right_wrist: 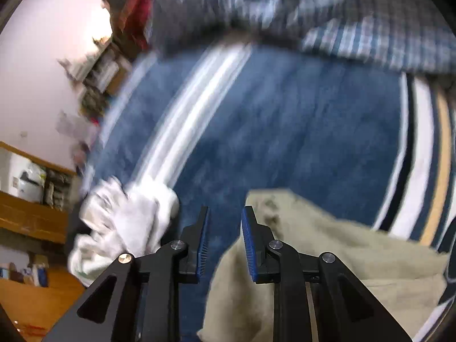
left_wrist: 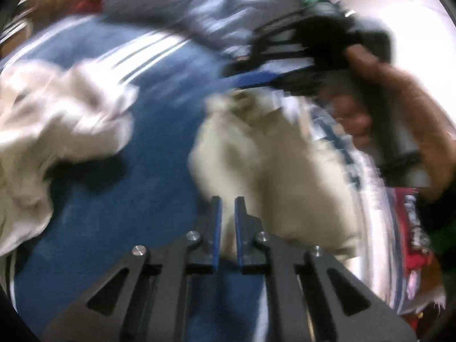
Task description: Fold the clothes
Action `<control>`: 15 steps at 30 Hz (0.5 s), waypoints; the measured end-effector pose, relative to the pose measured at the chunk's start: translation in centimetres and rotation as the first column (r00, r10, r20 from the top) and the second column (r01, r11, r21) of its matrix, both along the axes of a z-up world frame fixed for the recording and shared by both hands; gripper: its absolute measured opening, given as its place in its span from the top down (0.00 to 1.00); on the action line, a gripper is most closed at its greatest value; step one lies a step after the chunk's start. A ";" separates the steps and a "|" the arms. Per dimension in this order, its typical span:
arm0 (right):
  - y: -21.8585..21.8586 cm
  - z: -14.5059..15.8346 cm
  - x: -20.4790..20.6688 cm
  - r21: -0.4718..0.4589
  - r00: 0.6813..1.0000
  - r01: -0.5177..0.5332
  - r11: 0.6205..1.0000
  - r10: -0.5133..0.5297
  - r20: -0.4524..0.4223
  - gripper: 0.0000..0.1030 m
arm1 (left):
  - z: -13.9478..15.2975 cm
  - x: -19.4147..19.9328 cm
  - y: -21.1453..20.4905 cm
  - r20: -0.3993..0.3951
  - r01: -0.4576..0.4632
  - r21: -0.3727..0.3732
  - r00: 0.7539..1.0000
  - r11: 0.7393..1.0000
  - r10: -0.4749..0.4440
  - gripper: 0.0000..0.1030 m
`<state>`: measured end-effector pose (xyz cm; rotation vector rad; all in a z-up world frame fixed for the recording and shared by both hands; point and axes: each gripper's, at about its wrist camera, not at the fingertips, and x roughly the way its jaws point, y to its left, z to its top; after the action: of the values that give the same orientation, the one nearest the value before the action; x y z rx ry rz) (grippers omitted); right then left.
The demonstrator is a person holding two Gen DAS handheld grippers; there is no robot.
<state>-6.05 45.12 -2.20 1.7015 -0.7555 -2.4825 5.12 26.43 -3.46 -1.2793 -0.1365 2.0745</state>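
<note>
Two tools: left gripper tight on beige cloth, right gripper agape; lettering on red fabric illegible.

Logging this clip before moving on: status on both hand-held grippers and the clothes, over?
Left hand-held gripper shut on beige garment. Right hand-held gripper open at its edge. White garment lies apart, nothing blocking.

Both fisheye views are motion-blurred and edge-warped, with blown-out glare at upper left and dark vignetted corners.

surface: blue striped blanket | on it: beige cloth, white cloth, plaid garment
</note>
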 end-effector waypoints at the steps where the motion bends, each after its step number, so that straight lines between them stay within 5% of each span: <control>1: -0.1 0.5 0.4 0.023 1.000 0.010 1.000 -0.010 -0.025 0.77 | -0.2 -0.3 -0.4 0.036 0.013 0.037 0.999 0.999 -0.015 0.95; 3: 0.2 1.7 2.4 0.045 0.997 0.024 0.999 -0.021 -0.075 0.74 | 0.4 0.1 -1.0 0.045 0.031 0.104 0.998 0.994 -0.036 0.74; 4: 0.5 2.2 3.9 0.071 0.996 0.028 0.997 -0.022 -0.084 0.65 | 1.2 0.8 -0.8 0.012 0.056 0.129 0.998 0.990 -0.058 0.45; 5: 0.7 2.6 5.4 0.098 0.996 0.030 0.995 -0.021 -0.089 0.60 | 2.0 1.4 -0.4 -0.026 0.085 0.150 0.996 0.985 -0.082 0.31; 7: 1.6 2.8 7.4 0.106 0.996 0.045 0.993 -0.037 -0.079 0.43 | 2.9 2.6 1.3 -0.090 0.119 0.135 0.990 0.984 -0.108 0.23; 10: 3.1 3.0 10.2 0.101 0.996 0.072 0.992 -0.066 -0.056 0.43 | 2.3 3.5 4.4 -0.068 0.120 0.037 0.991 0.992 -0.118 0.26; 13: 4.3 2.9 12.2 0.080 0.995 0.096 0.992 -0.093 -0.041 0.43 | -0.1 2.8 6.3 0.033 0.142 0.052 0.989 0.989 -0.144 0.29; 15: 4.4 2.4 12.5 0.092 0.994 0.105 0.990 -0.104 -0.017 0.43 | -0.9 2.7 6.9 0.048 0.159 0.075 0.985 0.984 -0.163 0.44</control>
<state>6.48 49.51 0.18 1.7176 -0.7584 -2.6341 7.84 33.35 -4.31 -1.2616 -0.1258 1.8825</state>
